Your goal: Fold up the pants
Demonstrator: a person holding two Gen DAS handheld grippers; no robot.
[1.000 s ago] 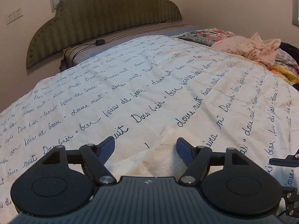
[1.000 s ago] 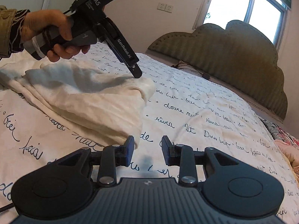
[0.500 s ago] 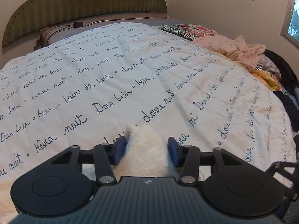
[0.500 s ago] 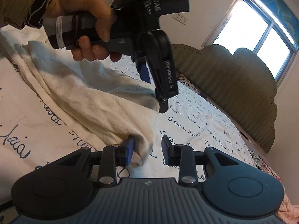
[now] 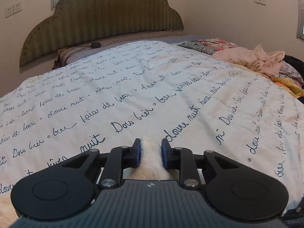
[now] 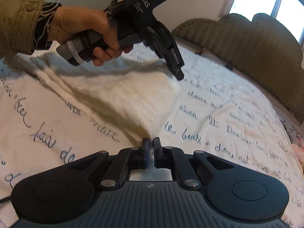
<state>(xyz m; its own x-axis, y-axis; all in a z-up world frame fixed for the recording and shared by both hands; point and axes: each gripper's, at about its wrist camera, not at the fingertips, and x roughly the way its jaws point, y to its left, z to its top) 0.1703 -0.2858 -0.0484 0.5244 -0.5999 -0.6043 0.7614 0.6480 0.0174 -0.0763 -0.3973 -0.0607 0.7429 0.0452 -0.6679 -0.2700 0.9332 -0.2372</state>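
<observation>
The pants [image 6: 121, 93] are cream, fuzzy fabric lying on the bed, stretched between both grippers. My right gripper [image 6: 151, 142] is shut on one corner of the pants near the bottom of the right wrist view. My left gripper [image 5: 151, 145] is shut on another corner of the pants [image 5: 151, 157], a tuft of cream fabric showing between its blue pads. The left gripper also shows in the right wrist view [image 6: 178, 75], held by a hand, with its tip at the far corner of the fabric, raised above the bed.
The bed is covered by a white quilt [image 5: 133, 87] with dark script lettering. A green padded headboard [image 5: 106, 17] stands at the far end. A pile of pink and patterned clothes [image 5: 262, 60] lies at the right edge of the bed.
Both grippers have closed on the pants' corners. The left gripper has lifted its corner and the fabric is now pulled taut between the two.
</observation>
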